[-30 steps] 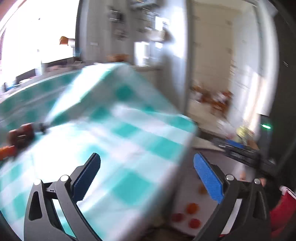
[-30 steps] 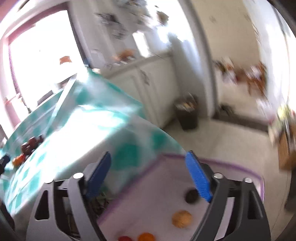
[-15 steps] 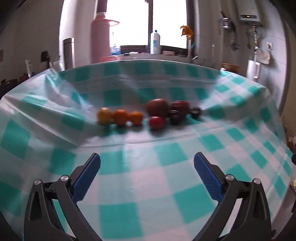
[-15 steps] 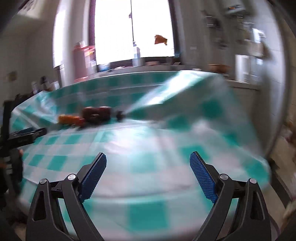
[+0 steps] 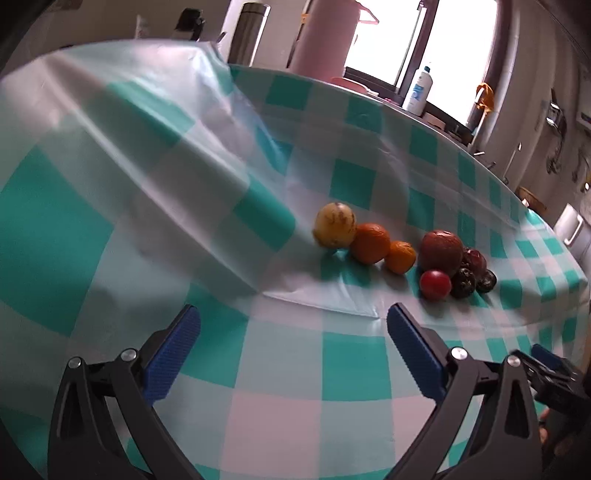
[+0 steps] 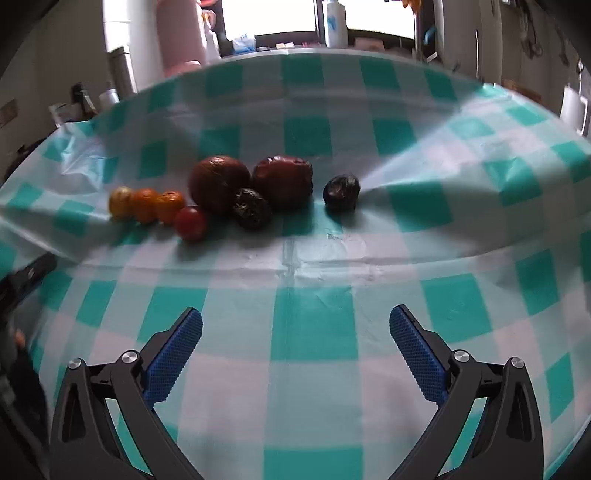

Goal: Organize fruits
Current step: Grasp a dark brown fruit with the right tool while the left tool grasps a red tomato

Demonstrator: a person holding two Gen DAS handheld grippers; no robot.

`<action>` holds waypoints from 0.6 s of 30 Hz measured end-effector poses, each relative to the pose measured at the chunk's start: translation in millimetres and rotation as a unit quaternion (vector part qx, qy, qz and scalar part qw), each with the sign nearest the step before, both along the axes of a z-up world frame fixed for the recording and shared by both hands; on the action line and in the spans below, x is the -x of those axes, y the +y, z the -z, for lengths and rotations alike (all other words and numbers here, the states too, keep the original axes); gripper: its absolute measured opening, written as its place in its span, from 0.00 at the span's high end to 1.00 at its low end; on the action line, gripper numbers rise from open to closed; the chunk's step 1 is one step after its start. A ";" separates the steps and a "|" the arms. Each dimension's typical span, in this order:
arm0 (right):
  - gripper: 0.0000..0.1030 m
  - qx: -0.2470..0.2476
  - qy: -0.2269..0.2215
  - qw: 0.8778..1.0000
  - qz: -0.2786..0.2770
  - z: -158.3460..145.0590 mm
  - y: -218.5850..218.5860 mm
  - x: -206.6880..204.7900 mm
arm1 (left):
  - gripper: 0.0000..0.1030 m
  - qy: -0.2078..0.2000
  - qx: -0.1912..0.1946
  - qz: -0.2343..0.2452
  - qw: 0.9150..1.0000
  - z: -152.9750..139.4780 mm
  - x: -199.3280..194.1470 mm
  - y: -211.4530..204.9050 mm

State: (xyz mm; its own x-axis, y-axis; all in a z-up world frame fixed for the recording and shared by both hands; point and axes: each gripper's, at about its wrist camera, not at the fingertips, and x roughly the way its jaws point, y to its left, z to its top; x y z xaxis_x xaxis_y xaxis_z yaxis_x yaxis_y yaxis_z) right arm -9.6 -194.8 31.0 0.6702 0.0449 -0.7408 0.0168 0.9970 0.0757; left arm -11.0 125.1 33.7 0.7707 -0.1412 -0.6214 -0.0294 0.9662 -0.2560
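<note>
Half a second before, the left wrist camera had faced the fruit row squarely; now its view had swung, so the fruits sat up and to the right of the left gripper, and the blur of the earlier right wrist frame had cleared. The left gripper's blue fingers stood spread wide with only the checked tablecloth between them. The row lay well beyond the tips: a yellow fruit touching a large orange, a small orange just beside it, then a big dark red fruit with a small red fruit in front and dark wrinkled fruits packed against its right side.

The right gripper was opening — jaws already far apart, nothing between them but cloth. In its view the cluster lay ahead and left of centre: two large dark red fruits side by side, one wrinkled dark fruit touching both in front, another dark fruit apart to the right. A ridge of raised cloth ran behind the yellow fruit, and a pink flask stood past the table's far edge.
</note>
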 end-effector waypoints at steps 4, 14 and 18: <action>0.05 -0.013 0.020 0.999 0.026 9.0 3.3 -38.8 | 0.02 -0.002 -0.016 -0.005 1.000 0.1 2.4 -3.6; 0.32 0.025 0.053 0.998 0.027 22.0 28.6 -100.8 | 0.02 0.029 0.001 -0.022 0.999 9.2 0.4 0.5; 0.42 0.039 0.048 0.998 0.018 22.9 39.3 -113.2 | 0.02 0.033 0.007 -0.029 0.999 10.9 0.5 1.6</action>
